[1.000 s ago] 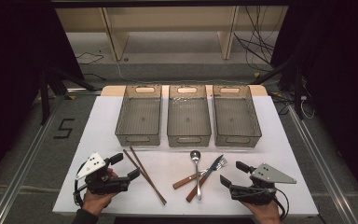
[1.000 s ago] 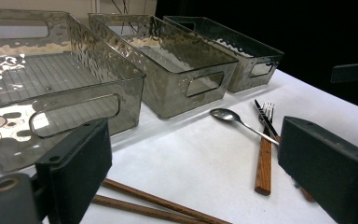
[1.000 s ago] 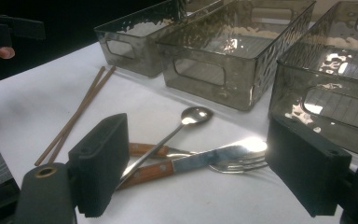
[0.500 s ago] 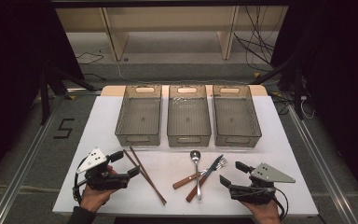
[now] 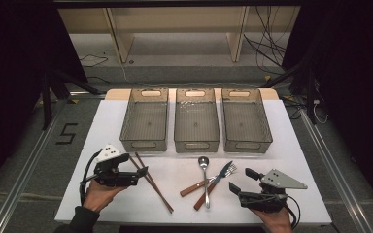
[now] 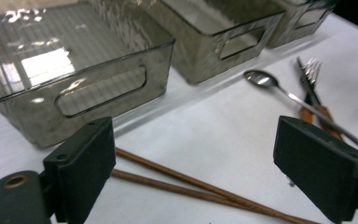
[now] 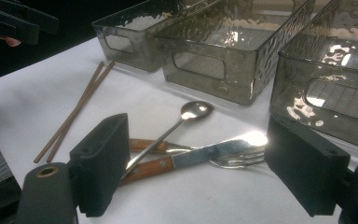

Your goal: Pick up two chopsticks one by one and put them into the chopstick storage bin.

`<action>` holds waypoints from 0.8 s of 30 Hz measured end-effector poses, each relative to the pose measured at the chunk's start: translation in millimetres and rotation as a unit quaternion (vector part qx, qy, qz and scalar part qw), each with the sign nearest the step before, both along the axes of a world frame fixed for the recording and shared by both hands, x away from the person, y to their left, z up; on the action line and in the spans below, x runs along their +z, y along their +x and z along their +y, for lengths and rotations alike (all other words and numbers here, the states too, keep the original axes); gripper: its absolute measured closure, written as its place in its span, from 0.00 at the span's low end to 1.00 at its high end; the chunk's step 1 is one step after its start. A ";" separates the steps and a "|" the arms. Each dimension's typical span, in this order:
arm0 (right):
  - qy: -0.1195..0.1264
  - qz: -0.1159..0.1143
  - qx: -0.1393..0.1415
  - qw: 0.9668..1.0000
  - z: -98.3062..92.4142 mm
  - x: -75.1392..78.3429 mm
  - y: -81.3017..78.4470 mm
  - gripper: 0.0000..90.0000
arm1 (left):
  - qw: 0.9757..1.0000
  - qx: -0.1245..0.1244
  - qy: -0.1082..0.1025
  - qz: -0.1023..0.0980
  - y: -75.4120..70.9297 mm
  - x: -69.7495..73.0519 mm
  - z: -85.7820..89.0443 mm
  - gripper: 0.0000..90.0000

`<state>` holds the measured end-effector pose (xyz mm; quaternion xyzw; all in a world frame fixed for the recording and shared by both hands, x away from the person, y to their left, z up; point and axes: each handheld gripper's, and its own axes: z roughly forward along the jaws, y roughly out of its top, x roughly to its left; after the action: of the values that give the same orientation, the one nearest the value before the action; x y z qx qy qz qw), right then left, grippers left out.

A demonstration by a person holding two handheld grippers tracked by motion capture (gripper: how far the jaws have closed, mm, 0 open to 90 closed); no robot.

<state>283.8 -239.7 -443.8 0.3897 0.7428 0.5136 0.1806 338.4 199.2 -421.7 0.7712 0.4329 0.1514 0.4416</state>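
High view, three bins [image 5: 196,121], both tools spread; left gripper view, chopsticks [image 6: 191,186] between jaws.

High view: fixed camera above the near edge of the desk [image 5: 291,145], facing forward and down; it takes in the whole desktop, both held grippers at the bottom, and the floor and shelving beyond. Left gripper view: camera riding low on the left gripper [image 6: 193,179], close to the desktop, looking between its two black jaws across the chopsticks [image 6: 186,186] toward the three bins [image 6: 74,70]. Right gripper view: camera riding low on the right gripper [image 7: 198,179], likewise close, looking over the cutlery [image 7: 191,140] toward the same bins. Both gripper views share the bins, chopsticks and cutlery; the high view contains all of these.
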 end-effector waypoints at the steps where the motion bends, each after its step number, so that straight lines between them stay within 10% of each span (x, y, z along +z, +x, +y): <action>1: 0.000 0.000 0.000 1.000 0.0 0.0 0.0 0.26 | 1.000 0.000 0.005 0.006 1.2 0.4 -1.9 0.14; 12: -0.001 0.006 0.001 1.000 0.9 -0.8 0.8 0.26 | 0.997 -0.033 0.063 0.036 17.2 7.8 -18.5 0.16; 24: -0.003 0.009 0.003 1.000 0.7 -1.1 1.2 0.26 | 0.991 -0.017 0.105 0.076 29.1 6.2 -31.3 0.17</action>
<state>285.0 -239.0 -444.8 0.3916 0.7471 0.5086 0.1729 367.5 167.8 -415.5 0.8296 0.4339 0.1294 0.3266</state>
